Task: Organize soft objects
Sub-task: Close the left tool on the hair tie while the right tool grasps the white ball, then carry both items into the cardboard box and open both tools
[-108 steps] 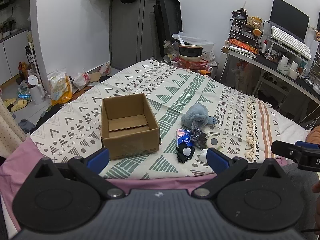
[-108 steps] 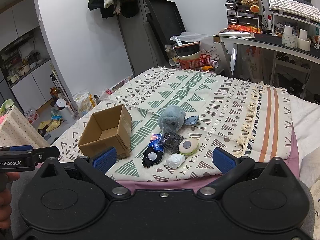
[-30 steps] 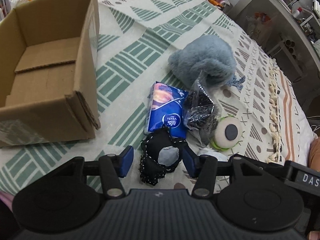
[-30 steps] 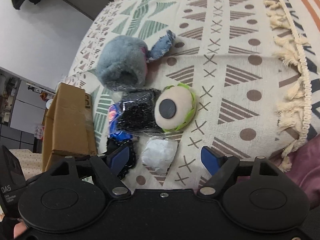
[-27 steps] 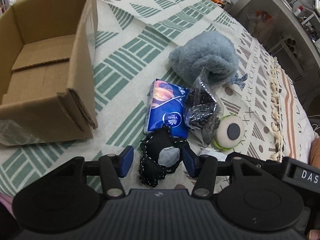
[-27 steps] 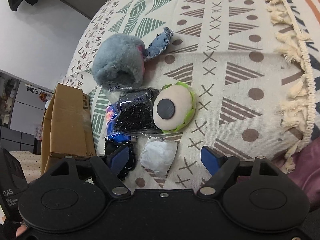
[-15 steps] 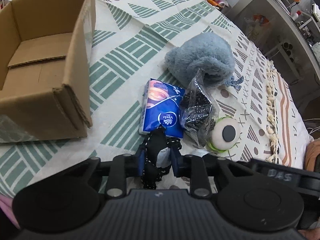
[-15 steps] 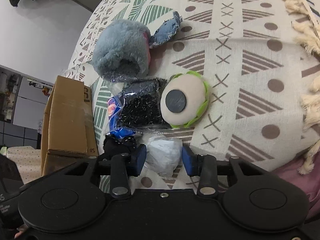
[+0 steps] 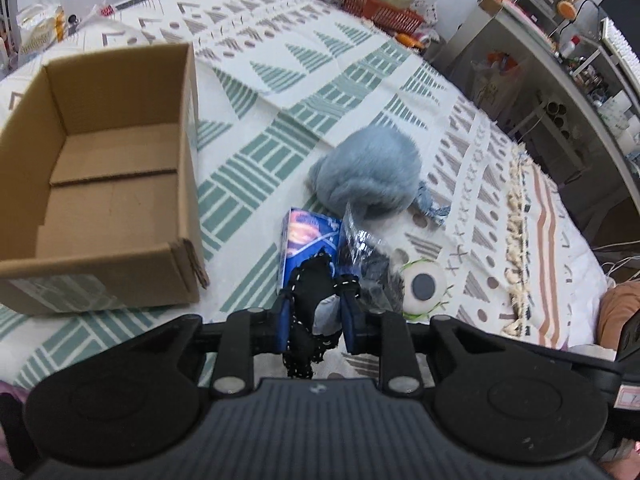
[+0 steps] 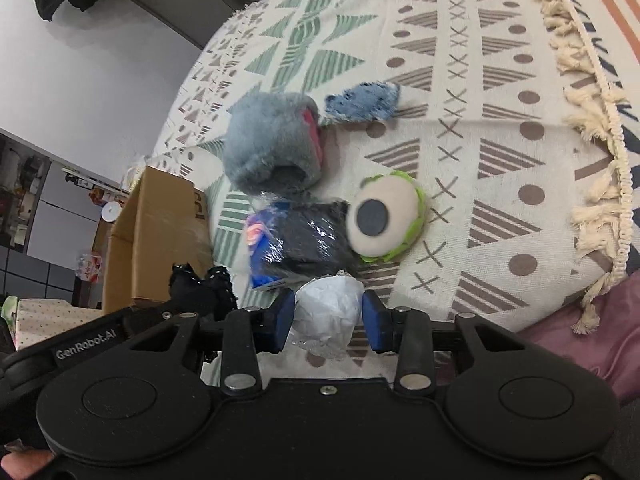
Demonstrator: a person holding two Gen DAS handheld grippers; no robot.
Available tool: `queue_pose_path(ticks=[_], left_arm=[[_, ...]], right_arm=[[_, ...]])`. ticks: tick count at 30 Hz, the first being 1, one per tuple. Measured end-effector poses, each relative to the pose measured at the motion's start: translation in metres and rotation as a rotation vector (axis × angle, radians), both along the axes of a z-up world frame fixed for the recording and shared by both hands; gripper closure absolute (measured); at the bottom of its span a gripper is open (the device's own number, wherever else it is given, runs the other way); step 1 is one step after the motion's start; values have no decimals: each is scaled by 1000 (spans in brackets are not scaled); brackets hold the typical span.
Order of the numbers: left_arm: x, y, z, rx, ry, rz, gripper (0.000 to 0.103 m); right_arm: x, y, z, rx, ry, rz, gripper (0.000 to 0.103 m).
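In the left wrist view my left gripper (image 9: 318, 314) is shut on a black stitched fabric piece (image 9: 310, 284), held just above the patterned blanket (image 9: 256, 160). An open cardboard box (image 9: 188, 128) stands to its left, with nothing inside. My right gripper (image 10: 329, 320) is shut on a crumpled white bundle (image 10: 326, 300), pads pressing both sides. Beyond it lie a grey-blue plush (image 10: 272, 140), a blue tissue pack (image 9: 304, 236), a clear bag of dark stuff (image 10: 308, 240) and a round cream pad with a green rim (image 10: 384, 216).
The blanket's tasselled fringe (image 10: 592, 184) runs along the right, near the bed's edge. A desk (image 9: 540, 48) and a red basket (image 9: 380, 8) stand past the bed's far end. A hand (image 10: 24, 460) holds the left gripper's handle at the right wrist view's lower left.
Both grippers have gone from wide open to shut, the left on the black fabric piece, the right on the white bundle. The left one has since lifted its piece off the blanket.
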State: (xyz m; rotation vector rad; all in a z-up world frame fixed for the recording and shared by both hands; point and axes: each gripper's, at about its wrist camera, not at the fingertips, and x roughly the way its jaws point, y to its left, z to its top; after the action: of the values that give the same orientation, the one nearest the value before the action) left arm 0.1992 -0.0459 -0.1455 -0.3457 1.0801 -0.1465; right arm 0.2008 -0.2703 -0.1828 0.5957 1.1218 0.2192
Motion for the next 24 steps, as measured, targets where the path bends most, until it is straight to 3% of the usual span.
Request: queue_pose_path(ticks=[24], left_arm=[[-14,89,58,7,-102,105,78]], right_arm=[[4,69,68,-48,-158,44,67]])
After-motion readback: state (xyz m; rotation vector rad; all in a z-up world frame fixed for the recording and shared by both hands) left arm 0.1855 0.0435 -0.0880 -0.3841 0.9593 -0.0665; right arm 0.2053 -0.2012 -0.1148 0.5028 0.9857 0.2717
